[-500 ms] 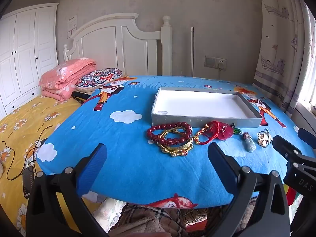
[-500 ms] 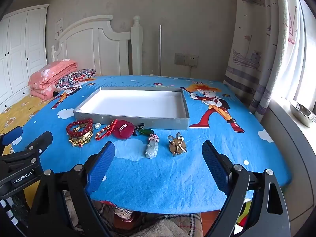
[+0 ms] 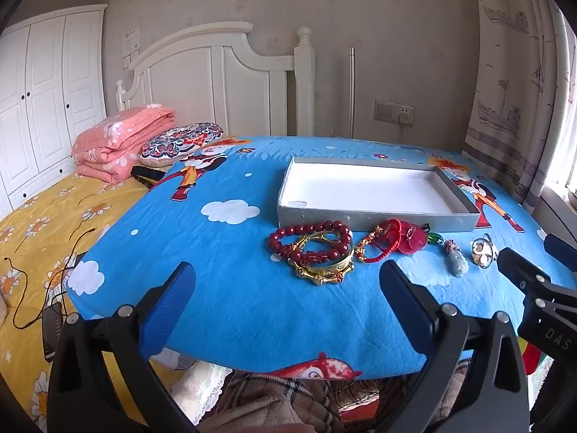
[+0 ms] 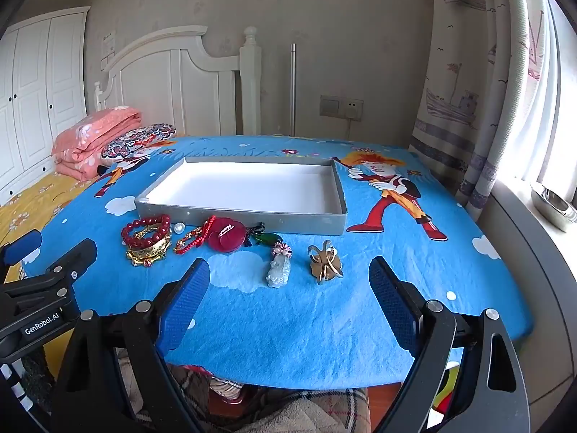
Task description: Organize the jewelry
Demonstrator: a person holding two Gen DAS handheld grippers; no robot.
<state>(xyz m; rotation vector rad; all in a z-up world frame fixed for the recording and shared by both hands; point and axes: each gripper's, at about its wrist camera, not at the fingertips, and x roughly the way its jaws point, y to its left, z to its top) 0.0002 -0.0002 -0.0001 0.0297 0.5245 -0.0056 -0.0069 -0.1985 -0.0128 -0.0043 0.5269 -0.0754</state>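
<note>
A grey tray with a white inside (image 3: 375,216) (image 4: 245,216) lies empty on the blue cartoon cloth. Along its near wall lie a red bead bracelet (image 3: 310,240) (image 4: 146,231) on a gold bangle (image 3: 324,270) (image 4: 148,250), a red cord bracelet (image 3: 378,249) (image 4: 194,238), a red round pendant (image 3: 413,240) (image 4: 225,236), a green stone (image 4: 267,239), a pale jade charm (image 3: 457,263) (image 4: 278,270) and a gold ring piece (image 3: 481,250) (image 4: 325,260). My left gripper (image 3: 287,294) is open and empty, short of the bangle. My right gripper (image 4: 288,288) is open and empty, just short of the jade charm.
The cloth covers a table (image 3: 223,288) whose front edge is under the fingers. A bed with yellow sheet (image 3: 36,238), pink quilt (image 3: 119,137) and headboard stands on the left. Curtain and window sill (image 4: 533,216) are on the right. A cable and a dark device (image 3: 50,328) lie on the bed.
</note>
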